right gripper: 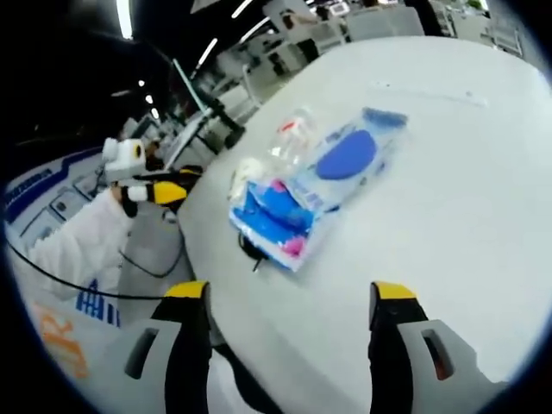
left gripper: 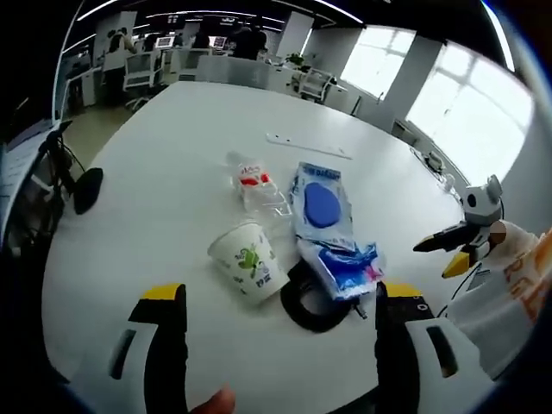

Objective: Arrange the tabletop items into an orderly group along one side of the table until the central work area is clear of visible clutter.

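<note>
The clutter sits bunched together on the white tabletop (left gripper: 172, 172), and the paper cup (left gripper: 249, 260) serves as the landmark: it lies tipped on its side, white with a green print. Just beyond the cup lies a crumpled clear plastic bottle (left gripper: 256, 185) with a red label. Beside the cup, on the window side, a black ring-shaped object (left gripper: 304, 304) lies flat, partly covered by a blue-and-white plastic packet (left gripper: 329, 226) with a round blue item inside and a pink patch at its near end.

The left gripper (left gripper: 272, 323) hovers just short of the cup, jaws spread wide and holding nothing. The right gripper (right gripper: 289, 315) also stands wide open and empty, short of the packet (right gripper: 315, 190); from its view the cup (right gripper: 244, 175) is mostly hidden behind the packet, and the bottle (right gripper: 291, 138) is hard to make out. What the black ring is cannot be told.
</note>
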The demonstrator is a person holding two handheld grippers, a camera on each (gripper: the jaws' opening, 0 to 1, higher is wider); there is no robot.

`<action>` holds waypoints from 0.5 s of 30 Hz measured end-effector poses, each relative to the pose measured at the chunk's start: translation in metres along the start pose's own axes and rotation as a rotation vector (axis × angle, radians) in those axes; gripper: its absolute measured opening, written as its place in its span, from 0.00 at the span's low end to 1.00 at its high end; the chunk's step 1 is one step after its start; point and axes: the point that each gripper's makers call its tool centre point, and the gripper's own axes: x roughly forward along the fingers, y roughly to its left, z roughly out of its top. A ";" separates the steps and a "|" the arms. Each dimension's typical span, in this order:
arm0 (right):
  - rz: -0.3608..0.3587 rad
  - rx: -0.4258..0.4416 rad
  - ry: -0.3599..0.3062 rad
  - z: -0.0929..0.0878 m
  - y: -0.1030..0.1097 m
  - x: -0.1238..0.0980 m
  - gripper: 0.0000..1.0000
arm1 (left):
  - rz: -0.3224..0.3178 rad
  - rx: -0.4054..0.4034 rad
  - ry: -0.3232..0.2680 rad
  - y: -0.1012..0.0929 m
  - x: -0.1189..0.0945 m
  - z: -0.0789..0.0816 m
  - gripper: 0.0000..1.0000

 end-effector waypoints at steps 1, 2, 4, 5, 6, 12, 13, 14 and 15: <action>0.000 0.002 -0.001 0.000 -0.001 0.000 0.74 | -0.001 0.003 0.003 0.001 0.002 0.001 0.93; -0.001 0.004 -0.002 0.001 -0.001 0.001 0.74 | -0.001 0.008 0.008 0.004 0.005 0.001 0.92; -0.003 0.011 -0.005 0.001 -0.003 0.002 0.74 | 0.004 0.019 0.024 0.009 0.011 0.002 0.91; -0.004 0.014 -0.005 0.001 -0.003 0.002 0.73 | 0.003 0.024 0.027 0.009 0.014 0.004 0.91; -0.005 0.020 -0.004 0.001 -0.004 0.002 0.73 | 0.001 0.025 0.029 0.007 0.016 0.005 0.90; -0.013 0.032 -0.006 0.004 -0.007 0.002 0.72 | 0.004 0.041 0.044 0.005 0.029 0.017 0.89; -0.014 0.033 -0.007 0.004 -0.008 0.002 0.72 | 0.006 0.040 0.043 0.006 0.031 0.019 0.88; -0.016 0.034 -0.007 0.004 -0.008 0.002 0.72 | 0.008 0.034 0.039 0.006 0.033 0.023 0.88; -0.018 0.037 -0.006 0.003 -0.008 0.002 0.72 | 0.009 0.029 0.037 0.007 0.035 0.025 0.87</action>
